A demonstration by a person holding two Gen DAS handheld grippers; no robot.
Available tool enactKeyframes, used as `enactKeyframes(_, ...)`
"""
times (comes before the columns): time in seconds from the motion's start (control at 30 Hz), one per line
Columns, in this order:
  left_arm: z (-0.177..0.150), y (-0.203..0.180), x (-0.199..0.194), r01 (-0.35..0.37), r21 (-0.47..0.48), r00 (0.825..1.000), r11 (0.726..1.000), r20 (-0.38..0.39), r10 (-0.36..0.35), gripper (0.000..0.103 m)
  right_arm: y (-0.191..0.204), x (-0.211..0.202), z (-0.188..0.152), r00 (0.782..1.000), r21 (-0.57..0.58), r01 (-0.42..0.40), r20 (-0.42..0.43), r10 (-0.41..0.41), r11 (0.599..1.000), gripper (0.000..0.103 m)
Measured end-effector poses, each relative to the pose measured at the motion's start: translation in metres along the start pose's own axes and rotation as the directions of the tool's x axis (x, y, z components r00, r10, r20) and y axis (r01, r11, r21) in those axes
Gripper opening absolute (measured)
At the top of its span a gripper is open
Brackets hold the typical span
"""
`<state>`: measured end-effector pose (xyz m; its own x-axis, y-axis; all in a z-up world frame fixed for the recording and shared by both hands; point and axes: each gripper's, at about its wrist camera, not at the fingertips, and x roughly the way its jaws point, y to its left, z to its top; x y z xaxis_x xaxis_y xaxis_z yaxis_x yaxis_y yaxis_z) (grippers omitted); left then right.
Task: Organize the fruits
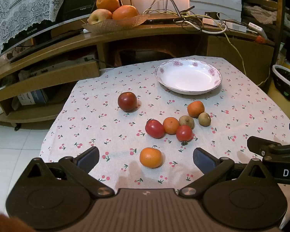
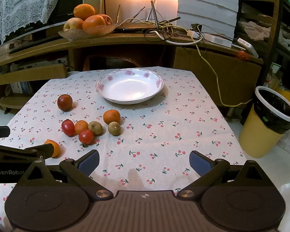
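- we see the left tongs (image 1: 146, 159) spread wide and low over the near edge of the table (image 1: 98, 104), holding nothing; a small orange (image 1: 150, 157) sits on the cloth between the two blue pads, touching neither.
- we see the right tongs (image 2: 144, 162) spread just as wide, empty, with only bare cherry-print cloth between the pads.
- in the right wrist view the left tongs come in from the left edge, and one dark finger covers part of that same small orange (image 2: 55, 147).
- the white plate (image 1: 188, 76) with pink flowers on its rim sits at the far side of the table, with no fruit in it.
- a dark red round fruit (image 1: 127, 101) lies alone, left of the plate and well apart from the others.
- near the middle we count a tight cluster: a red tomato (image 1: 154, 129) touching an orange fruit (image 1: 171, 125), a second red tomato (image 1: 184, 133) just in front, and a brown fruit (image 1: 186, 122) just behind it.
- a little beyond, another orange fruit (image 1: 195, 108) lies beside a second brown fruit (image 1: 204, 119); we cannot tell whether they touch.
- behind the table a wooden shelf (image 1: 164, 31) carries a shallow dish (image 1: 114, 24) piled with larger oranges and an apple, beside a tangle of cables (image 1: 193, 19).
- a yellow bin (image 2: 268, 127) with a black liner stands on the floor to the right of the table.
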<state>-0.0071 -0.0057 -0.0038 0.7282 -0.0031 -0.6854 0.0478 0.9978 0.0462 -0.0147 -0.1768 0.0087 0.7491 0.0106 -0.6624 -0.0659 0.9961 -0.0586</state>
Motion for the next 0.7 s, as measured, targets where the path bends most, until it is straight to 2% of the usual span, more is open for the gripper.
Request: enactKeyframes(0.7, -0.0032, 0.0008, 0.0020, -0.004, 0.006, 1.000, 1.000, 0.001, 0.004, 0.103, 0.0048, 0.0060, -0.0015, 1.000, -0.001, -0.011, -0.013, 0.011, 1.000, 0.097)
